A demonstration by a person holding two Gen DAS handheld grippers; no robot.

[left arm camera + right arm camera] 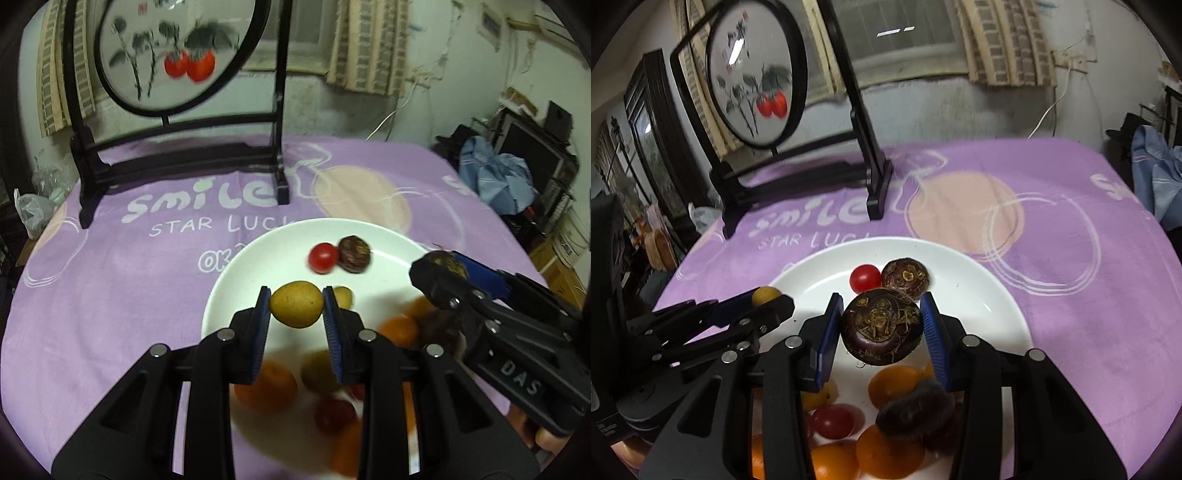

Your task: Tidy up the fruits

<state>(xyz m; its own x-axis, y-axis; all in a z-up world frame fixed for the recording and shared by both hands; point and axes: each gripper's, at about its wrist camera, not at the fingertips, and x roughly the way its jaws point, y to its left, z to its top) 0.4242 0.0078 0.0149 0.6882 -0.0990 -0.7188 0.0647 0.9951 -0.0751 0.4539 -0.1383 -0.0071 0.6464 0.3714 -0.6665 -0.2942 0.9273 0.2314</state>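
My left gripper [296, 304] is shut on a yellow-green fruit [296, 304] and holds it above the white plate [236, 273]. My right gripper [882, 328] is shut on a dark brown water chestnut [881, 326] above the same plate [990, 295]. At the plate's far side lie a red cherry tomato [865, 278] and a second water chestnut [905, 277], touching. At the near side lies a pile of orange fruits [894, 384], red tomatoes [833, 421], yellow fruits and dark chestnuts. The right gripper shows in the left wrist view [443, 266], and the left gripper in the right wrist view [768, 299].
The plate stands on a purple cloth [110, 295] with white lettering. A black wooden stand with a round painted screen [177, 55] stands at the back left. Plastic bags [33, 210] lie off the left edge; blue cloth and clutter [502, 181] off the right.
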